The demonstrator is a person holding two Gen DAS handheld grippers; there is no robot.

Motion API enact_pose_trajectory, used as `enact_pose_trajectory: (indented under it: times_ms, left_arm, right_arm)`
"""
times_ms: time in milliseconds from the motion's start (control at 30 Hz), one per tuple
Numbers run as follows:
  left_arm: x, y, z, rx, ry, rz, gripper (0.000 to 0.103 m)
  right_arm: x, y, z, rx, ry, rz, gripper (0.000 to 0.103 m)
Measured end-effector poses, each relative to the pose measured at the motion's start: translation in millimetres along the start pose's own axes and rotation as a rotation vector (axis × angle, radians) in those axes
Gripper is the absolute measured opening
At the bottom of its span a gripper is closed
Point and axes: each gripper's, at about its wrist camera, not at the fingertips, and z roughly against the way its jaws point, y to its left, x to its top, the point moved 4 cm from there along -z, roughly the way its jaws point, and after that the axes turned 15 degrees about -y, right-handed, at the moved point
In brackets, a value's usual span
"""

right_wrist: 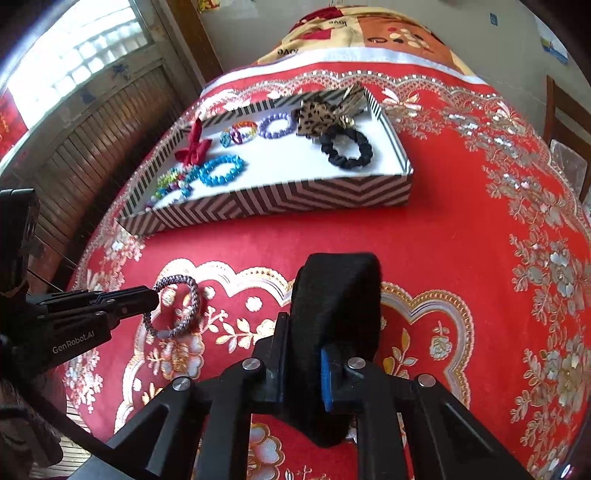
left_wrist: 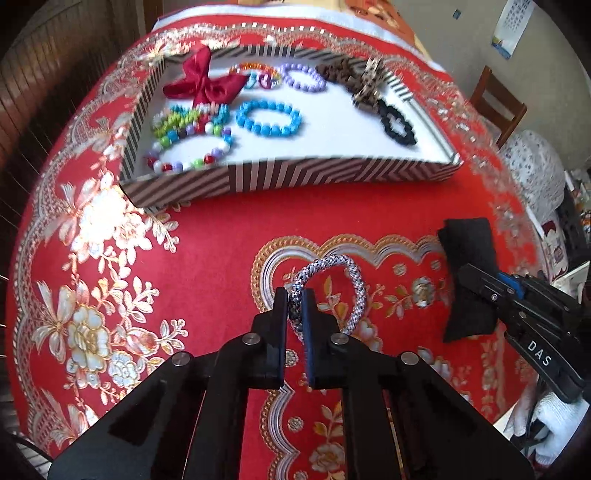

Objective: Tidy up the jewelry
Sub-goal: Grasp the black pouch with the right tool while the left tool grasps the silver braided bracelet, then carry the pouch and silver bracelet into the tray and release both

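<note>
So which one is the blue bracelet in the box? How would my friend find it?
Look for the striped box on the red tablecloth. On its white floor, near the middle, right of the red bow and the heap of mixed-colour beads, lies the blue bracelet. It is the only ring made all of bright sky-blue beads; the one behind it is purple.

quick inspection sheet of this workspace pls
surface: red floral cloth over a table
job's things: striped tray holding bead bracelets, a red bow and scrunchies; grey woven bracelet and black fabric band outside it
clutter: nothing seen
grippers: left claw shut on the grey woven bracelet; right claw shut on the black fabric band
cables: nothing seen
surroundings: window with shutters, wooden chair, patterned blanket behind
</note>
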Motion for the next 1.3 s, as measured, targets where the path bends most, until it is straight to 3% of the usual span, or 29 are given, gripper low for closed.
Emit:
enact_pose_trajectory:
  times_ms: [267,433,500,533,567,600,667,767,933,1300]
  left_arm:
    - [19.7,-5.3,22.7,-0.016,-0.061,0.001,0.006]
    - [22.0,-3.0,27.5,-0.01,-0.07,0.013,0.006]
    - [21.6,-3.1,25.4,-0.006,-0.066,0.017,0.006]
    - [21.1,-2.8,24.5,-0.005,-0.063,0.021,0.006]
    - [20.7,-2.7,23.4,-0.003,-0.061,0.022,0.006]
    - [20.2,-2.8,22.4,0.0,-0.059,0.022,0.006]
    - [18.9,-3.5,20.7,0.007,-0.055,0.02,0.006]
    - [18.3,-4.8,19.0,0.012,-0.053,0.014,0.006]
    - [23.3,-4.8,22.9,0.022,-0.071,0.01,0.006]
    - [50.0,-1.5,34.9,0.039,-0.131,0.01,0.006]
  right_arm:
    - [23.0,5.8,24.4,0.027,-0.07,0.001,0.012]
    - [24.3,3.1,24.0,0.031,-0.058,-0.001,0.012]
    - [22.1,-2.2,20.9,0.004,-0.044,-0.011,0.024]
    - [20.1,-4.1,17.3,0.001,-0.024,-0.014,0.044]
    - [17.1,-5.4,13.2,0.012,-0.005,-0.026,0.058]
    - [14.4,-5.7,9.5,0.025,0.007,-0.036,0.058]
    - [9.5,-4.8,1.7,0.032,0.028,-0.031,0.052]
    - [1.9,-6.4,-10.4,0.01,0.043,-0.009,0.028]
    - [-0.4,-10.2,-11.3,0.037,0.014,-0.023,0.009]
    - [52.6,3.3,30.1,0.108,-0.115,-0.026,0.008]
